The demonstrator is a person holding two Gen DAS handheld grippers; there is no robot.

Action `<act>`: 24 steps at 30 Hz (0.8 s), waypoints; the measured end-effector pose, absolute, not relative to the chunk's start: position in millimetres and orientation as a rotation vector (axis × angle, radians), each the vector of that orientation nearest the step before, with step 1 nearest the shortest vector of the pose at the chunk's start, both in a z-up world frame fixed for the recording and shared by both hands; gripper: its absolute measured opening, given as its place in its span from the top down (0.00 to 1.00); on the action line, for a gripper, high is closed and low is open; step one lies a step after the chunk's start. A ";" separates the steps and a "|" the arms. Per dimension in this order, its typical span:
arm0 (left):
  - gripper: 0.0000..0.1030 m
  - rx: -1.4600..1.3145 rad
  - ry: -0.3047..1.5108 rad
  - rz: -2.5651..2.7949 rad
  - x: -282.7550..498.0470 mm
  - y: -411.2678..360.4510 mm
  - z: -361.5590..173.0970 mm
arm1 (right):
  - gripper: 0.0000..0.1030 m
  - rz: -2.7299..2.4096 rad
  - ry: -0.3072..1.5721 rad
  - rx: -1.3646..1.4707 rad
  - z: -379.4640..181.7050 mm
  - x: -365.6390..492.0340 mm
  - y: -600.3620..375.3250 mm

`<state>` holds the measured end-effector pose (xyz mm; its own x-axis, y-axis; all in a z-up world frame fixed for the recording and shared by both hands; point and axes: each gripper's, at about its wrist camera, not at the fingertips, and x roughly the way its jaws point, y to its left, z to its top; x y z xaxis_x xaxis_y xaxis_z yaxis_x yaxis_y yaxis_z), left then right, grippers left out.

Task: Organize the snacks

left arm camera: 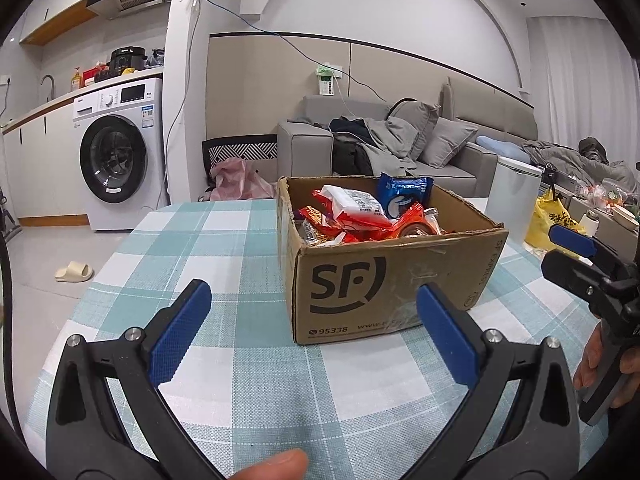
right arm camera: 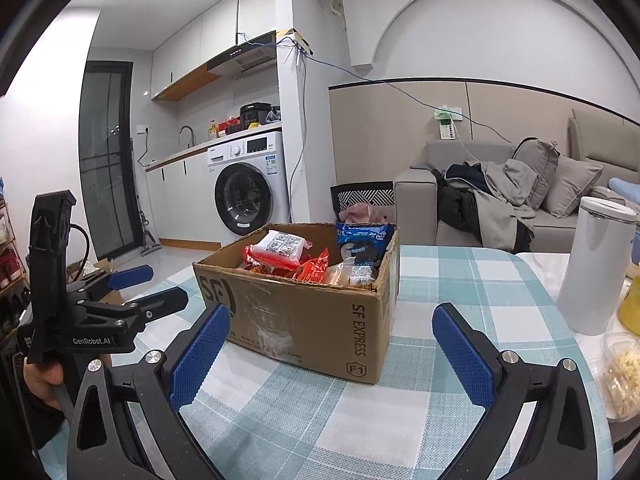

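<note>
A brown SF cardboard box stands open-topped on the checked tablecloth. Inside lie several snack packs: a red and white pack, a blue cookie pack standing at the back, and orange wrappers. My left gripper hovers open over the cloth just short of the box, nothing between its blue pads. My right gripper is open too, facing the box's corner with nothing held. Each gripper shows in the other's view: the right gripper and the left gripper.
The table carries a white cylindrical container and a clear plastic tub of food at the right. A yellow bag sits beyond. A washing machine, a grey sofa and a slipper on the floor lie behind.
</note>
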<state>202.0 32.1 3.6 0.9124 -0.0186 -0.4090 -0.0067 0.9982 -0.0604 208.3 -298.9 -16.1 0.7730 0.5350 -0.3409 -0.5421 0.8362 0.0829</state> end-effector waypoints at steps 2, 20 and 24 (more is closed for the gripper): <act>0.01 -0.067 0.423 -0.005 202.0 33.2 3.0 | 0.00 0.584 0.362 -0.032 -16.4 207.5 -296.1; 0.01 -0.080 0.427 0.003 204.4 36.2 -0.2 | 0.00 0.590 0.360 -0.043 -16.3 206.3 -293.2; 0.01 -0.079 0.425 0.002 204.1 36.2 -0.2 | 0.00 0.590 0.359 -0.044 -16.2 206.2 -293.6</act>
<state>204.1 36.2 -0.2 0.9110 -0.0148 -0.4121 -0.0182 0.9969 -0.0760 206.2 -293.6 -16.2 0.7706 0.5367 -0.3438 -0.5517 0.8317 0.0618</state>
